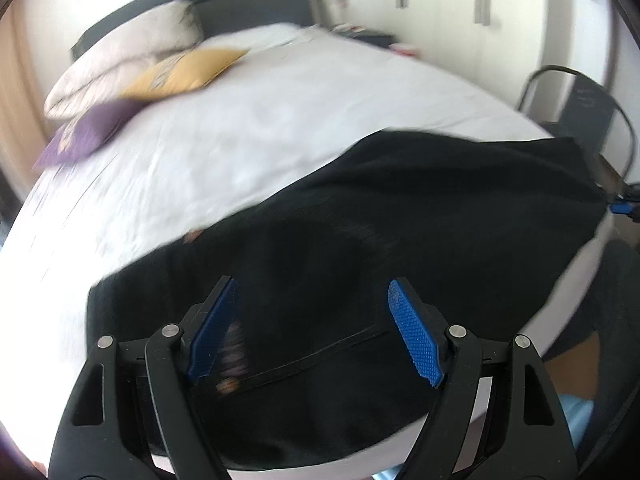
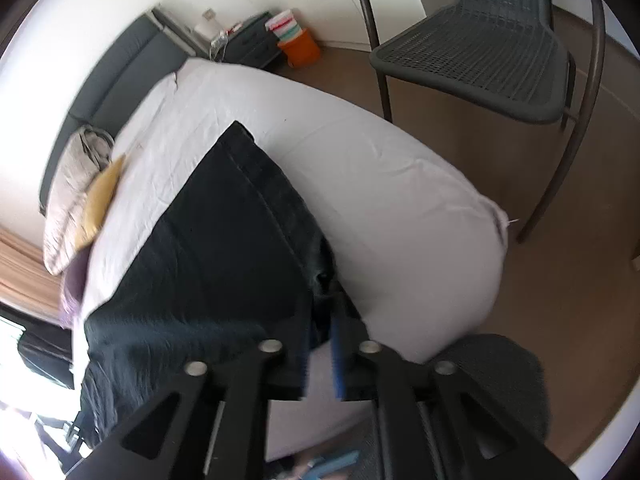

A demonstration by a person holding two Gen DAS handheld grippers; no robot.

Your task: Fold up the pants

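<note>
Black pants (image 1: 400, 220) lie spread across the near part of a white bed (image 1: 240, 128). My left gripper (image 1: 312, 292) is open, its blue pads wide apart just above the pants' waist end near a zipper line. My right gripper (image 2: 322, 320) is shut on the edge of the pants (image 2: 224, 240) at the bed's near corner, blue pads close together with dark cloth between them. The right gripper also shows at the far right edge of the left wrist view (image 1: 622, 206), holding the cloth.
Grey, yellow and purple pillows (image 1: 160, 72) lie at the head of the bed by a dark headboard (image 1: 240, 4). A dark woven chair (image 2: 480, 48) stands on the wood floor beside the bed. A nightstand and an orange bin (image 2: 300, 50) are beyond.
</note>
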